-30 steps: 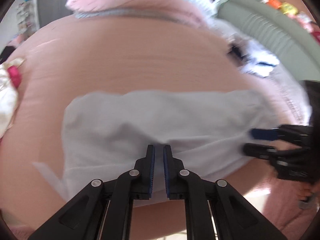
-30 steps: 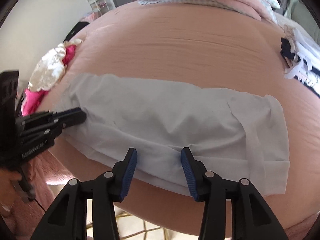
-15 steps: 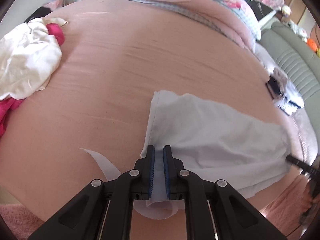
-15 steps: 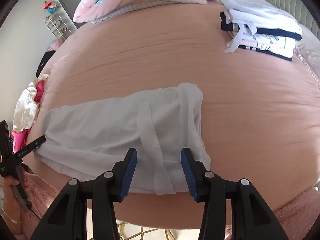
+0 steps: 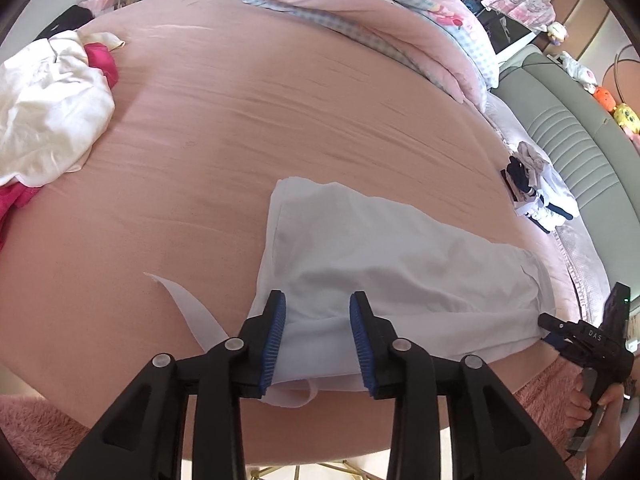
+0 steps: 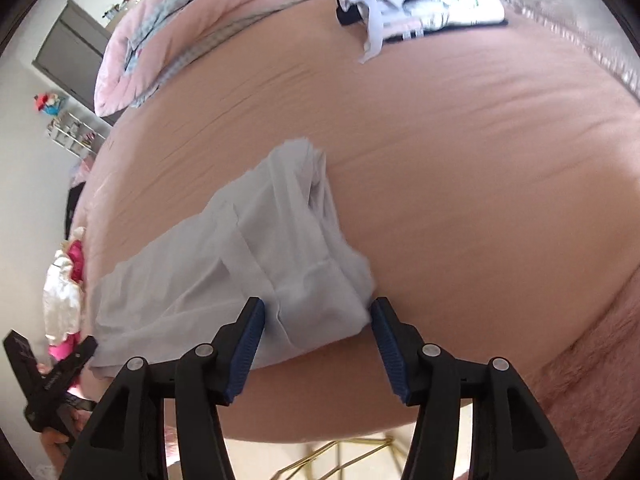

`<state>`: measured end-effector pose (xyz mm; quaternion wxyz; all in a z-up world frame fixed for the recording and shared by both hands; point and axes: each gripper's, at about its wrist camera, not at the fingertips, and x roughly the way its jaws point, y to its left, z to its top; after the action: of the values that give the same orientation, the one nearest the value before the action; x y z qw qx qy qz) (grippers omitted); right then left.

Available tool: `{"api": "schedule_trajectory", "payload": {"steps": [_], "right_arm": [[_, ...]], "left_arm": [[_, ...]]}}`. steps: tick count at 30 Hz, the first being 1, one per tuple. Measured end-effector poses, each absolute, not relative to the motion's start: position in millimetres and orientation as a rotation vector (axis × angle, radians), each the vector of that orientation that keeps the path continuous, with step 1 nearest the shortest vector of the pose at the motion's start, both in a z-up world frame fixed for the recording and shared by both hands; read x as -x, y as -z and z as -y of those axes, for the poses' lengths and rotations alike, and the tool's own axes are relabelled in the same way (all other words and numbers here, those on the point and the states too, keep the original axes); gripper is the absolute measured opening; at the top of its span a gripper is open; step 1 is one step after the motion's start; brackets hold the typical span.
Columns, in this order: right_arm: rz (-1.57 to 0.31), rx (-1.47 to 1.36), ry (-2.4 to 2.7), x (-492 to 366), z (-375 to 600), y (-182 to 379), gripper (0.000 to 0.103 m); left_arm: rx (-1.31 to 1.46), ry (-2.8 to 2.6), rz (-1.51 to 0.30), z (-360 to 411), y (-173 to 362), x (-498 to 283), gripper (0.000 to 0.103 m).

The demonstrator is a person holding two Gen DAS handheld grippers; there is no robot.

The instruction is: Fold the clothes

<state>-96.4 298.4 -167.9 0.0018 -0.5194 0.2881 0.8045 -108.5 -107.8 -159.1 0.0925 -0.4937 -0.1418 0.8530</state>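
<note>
A pale grey garment (image 5: 384,264) is seen lying on a pink bed (image 5: 248,128), near the bed's front edge, folded into a long band with a loose white strap (image 5: 188,304) trailing off its left end onto the sheet. The left claw (image 5: 318,332) is held over that left end; its jaws have just been opening and are now apart, with the cloth lying between the blue pads (image 5: 274,340) but not pinched by them. The right claw (image 6: 318,340) is held over the opposite, bunched end of the garment (image 6: 248,264); its jaws have likewise just been opening and stand wide, with the cloth's rumpled corner between them and not gripped. In the left wrist view the right claw (image 5: 550,330) is seen at the garment's far right edge, with a hand (image 5: 592,412) wrapped round its handle. In the right wrist view the left claw (image 6: 86,350) is seen at the lower left beside the garment's other end. A heap of white and bright pink clothes (image 5: 52,108) lies at the left side of the bed, well apart from the garment. A stack of folded white and navy clothes (image 6: 420,4) rests on the far right part of the bed. A rolled pink and checked quilt (image 5: 380,16) lies across the head of the bed, and a grey padded headboard (image 5: 576,148) curves behind it.
</note>
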Motion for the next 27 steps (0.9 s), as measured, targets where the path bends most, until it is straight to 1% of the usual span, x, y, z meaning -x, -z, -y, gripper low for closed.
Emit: {"api": "schedule_trajectory", "payload": {"steps": [1, 3, 5, 6, 8, 10, 14, 16, 18, 19, 23, 25, 27], "right_arm": [[-0.935, 1.619, -2.535, 97, -296, 172, 0.066], [-0.925, 1.605, -2.551, 101, -289, 171, 0.066], [-0.937, 1.613, -2.581, 105, -284, 169, 0.046], [-0.967, 1.61, -2.59, 108, -283, 167, 0.031], [-0.981, 1.591, -2.607, 114, -280, 165, 0.026], [-0.911, 1.551, -2.655, 115, -277, 156, 0.021], [-0.703, 1.433, -2.809, 112, -256, 122, 0.019], [-0.516, 1.377, -2.928, 118, -236, 96, 0.018], [-0.309, 1.347, -3.014, 122, -211, 81, 0.018], [-0.238, 1.34, -3.054, 126, -198, 79, 0.018], [-0.055, 1.367, -3.177, 136, -153, 79, 0.018], [0.024, 1.395, -3.222, 135, -132, 84, 0.018], [0.076, 1.434, -3.275, 131, -119, 88, 0.018]], "left_arm": [[1.466, -2.532, 0.407, 106, 159, 108, 0.037], [1.465, -2.534, 0.392, 104, 159, 108, 0.038], [1.46, -2.533, 0.415, 106, 159, 107, 0.038], [1.456, -2.53, 0.429, 106, 159, 108, 0.038], [1.449, -2.522, 0.45, 108, 158, 108, 0.039], [1.44, -2.519, 0.458, 111, 157, 106, 0.039], [1.394, -2.521, 0.487, 116, 152, 103, 0.039], [1.351, -2.528, 0.509, 112, 147, 110, 0.039], [1.303, -2.527, 0.541, 113, 141, 110, 0.039], [1.281, -2.523, 0.554, 113, 139, 110, 0.039], [1.21, -2.473, 0.641, 115, 136, 108, 0.042], [1.189, -2.438, 0.68, 116, 137, 106, 0.048], [1.186, -2.39, 0.734, 111, 141, 109, 0.048]]}}
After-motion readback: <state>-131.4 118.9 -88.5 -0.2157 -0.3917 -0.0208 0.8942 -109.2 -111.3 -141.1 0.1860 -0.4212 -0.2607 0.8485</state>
